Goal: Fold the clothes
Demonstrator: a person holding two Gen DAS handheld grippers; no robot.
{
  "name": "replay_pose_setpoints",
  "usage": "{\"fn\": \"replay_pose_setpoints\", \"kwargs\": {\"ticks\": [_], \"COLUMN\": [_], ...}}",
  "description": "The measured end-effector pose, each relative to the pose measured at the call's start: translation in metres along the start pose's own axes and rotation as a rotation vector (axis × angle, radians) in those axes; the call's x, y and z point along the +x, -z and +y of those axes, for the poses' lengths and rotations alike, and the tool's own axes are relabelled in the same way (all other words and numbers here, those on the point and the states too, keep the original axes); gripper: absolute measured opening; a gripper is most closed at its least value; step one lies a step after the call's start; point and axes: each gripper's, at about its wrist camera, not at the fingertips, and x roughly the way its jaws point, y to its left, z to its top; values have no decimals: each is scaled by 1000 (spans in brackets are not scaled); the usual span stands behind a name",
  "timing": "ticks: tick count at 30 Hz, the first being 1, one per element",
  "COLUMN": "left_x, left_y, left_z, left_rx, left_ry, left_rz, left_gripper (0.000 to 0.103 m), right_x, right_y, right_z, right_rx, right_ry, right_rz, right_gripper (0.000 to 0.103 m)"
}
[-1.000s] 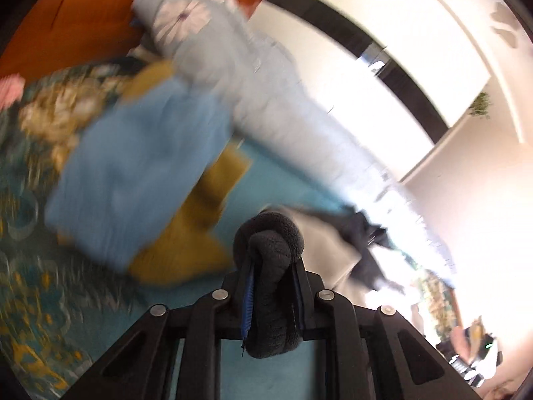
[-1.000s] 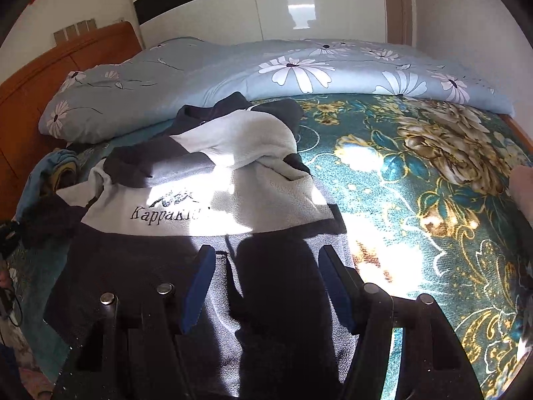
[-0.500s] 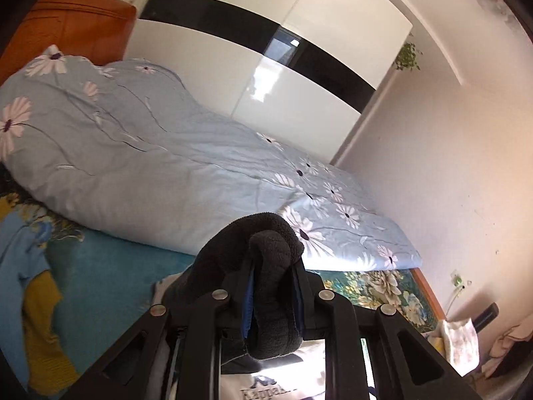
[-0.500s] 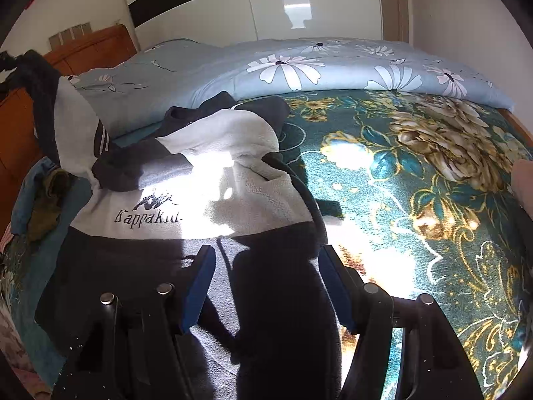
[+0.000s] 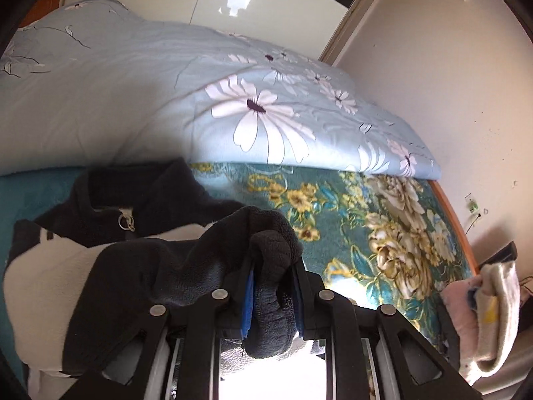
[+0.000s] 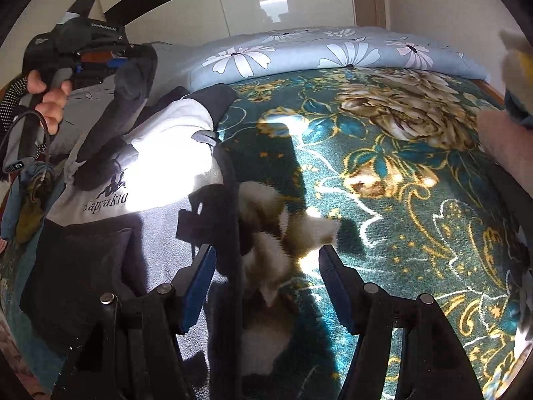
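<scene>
Left claw (image 5: 271,296) clamped on a thick roll of dark sleeve (image 5: 266,266), lifted over the black-and-white fleece pullover (image 6: 140,166) lying on the floral bed blanket (image 6: 383,166). Right claw (image 6: 266,273) apart, empty, above the pullover's edge. Could slip from the bulky pinch, or drag the unpinned body and crease the fold

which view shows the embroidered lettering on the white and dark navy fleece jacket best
The right wrist view: the white and dark navy fleece jacket lies spread across the bed there, and its embroidered lettering sits sunlit on the white chest panel. The left wrist view shows only the jacket's collar, zipper ring and the dark sleeve pinched in the left gripper, no lettering.
</scene>
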Motion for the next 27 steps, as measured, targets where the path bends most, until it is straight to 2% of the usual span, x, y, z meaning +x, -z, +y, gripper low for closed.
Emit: {"fn": "replay_pose_setpoints", "kwargs": {"ticks": [4,7,11,13,15,16,20,22,24,27], "left_x": [24,22,-7,-27,-61,-77,-120,-122,-118,-114], "left_y": [14,15,20,24,32,36,50,55,63,77], "left_z": [-4,-4,-3,-2,7,17,84,125,164,207], "left_rx": [37,25,46,69,118,130,69,7,-75,-187], "left_ry": [-20,11,109,147,102,55,-220,-334,-345,-321], "left_rz": [24,25,33,27,-33,-66,-196,-178,-127,-91], "left_gripper": [22,27,51,56,58,60,65,65,65,65], "right_x": [2,1,0,-2,-5,-6,-2,11,29,60], "right_y": [7,8,6,2,-7,-13,-51,-74,-98,-131], "right_z": [-9,-10,-5,0,9,14,36,43,51,63], "right_rx": [15,16,18,13,4,0,-10,29,77,107], "right_ry": [2,-1,-3,-8,-22,-39,-137,-239,-297,-314], "right_rz": [10,4,2,-5,-21,-34,-81,-85,-77,-49], "right_gripper": [66,66,66,66,66,66,66,66,66,66]}}
